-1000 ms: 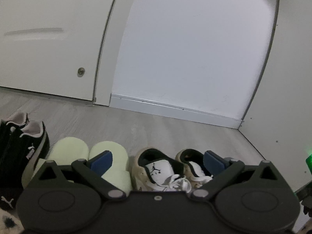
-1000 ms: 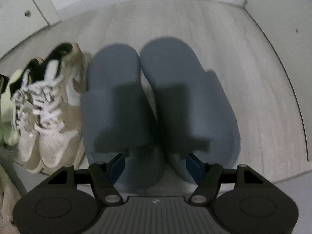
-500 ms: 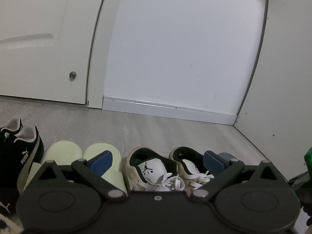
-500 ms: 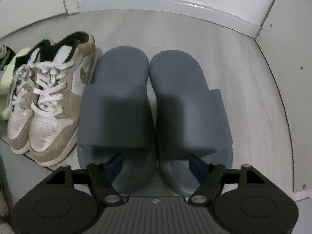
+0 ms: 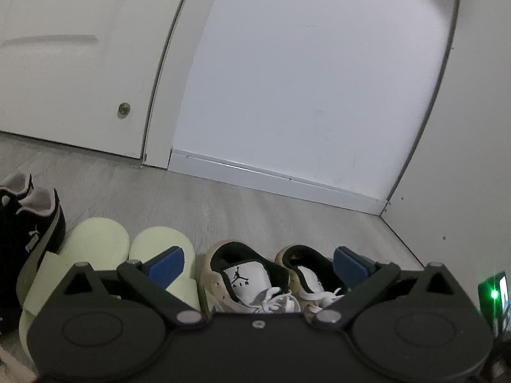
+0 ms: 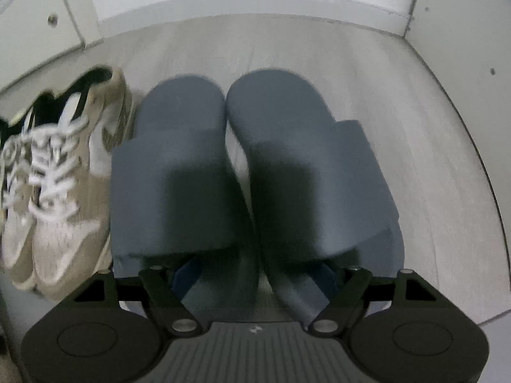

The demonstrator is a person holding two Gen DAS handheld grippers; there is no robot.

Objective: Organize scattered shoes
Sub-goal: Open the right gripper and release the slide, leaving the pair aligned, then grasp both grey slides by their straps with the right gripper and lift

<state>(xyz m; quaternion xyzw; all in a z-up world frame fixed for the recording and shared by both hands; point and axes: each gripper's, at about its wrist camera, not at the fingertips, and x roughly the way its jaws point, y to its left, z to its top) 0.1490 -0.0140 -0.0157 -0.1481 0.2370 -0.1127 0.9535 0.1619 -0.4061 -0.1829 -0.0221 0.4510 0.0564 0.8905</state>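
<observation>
Blue slides (image 6: pixel 255 166) lie side by side on the floor just right of the beige sneakers (image 6: pixel 60 185), long axes running away from the right gripper (image 6: pixel 255 274), whose jaws, just opened wider, straddle both near ends without gripping.

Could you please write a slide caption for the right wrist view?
Right claw open over paired blue slides, beside beige sneakers on the grey floor.

Dim, flat indoor light; blurred around the slate-blue foam slides (image 6: pixel 252 172), shadowed at their near ends; fisheye-bent edges beyond.
</observation>
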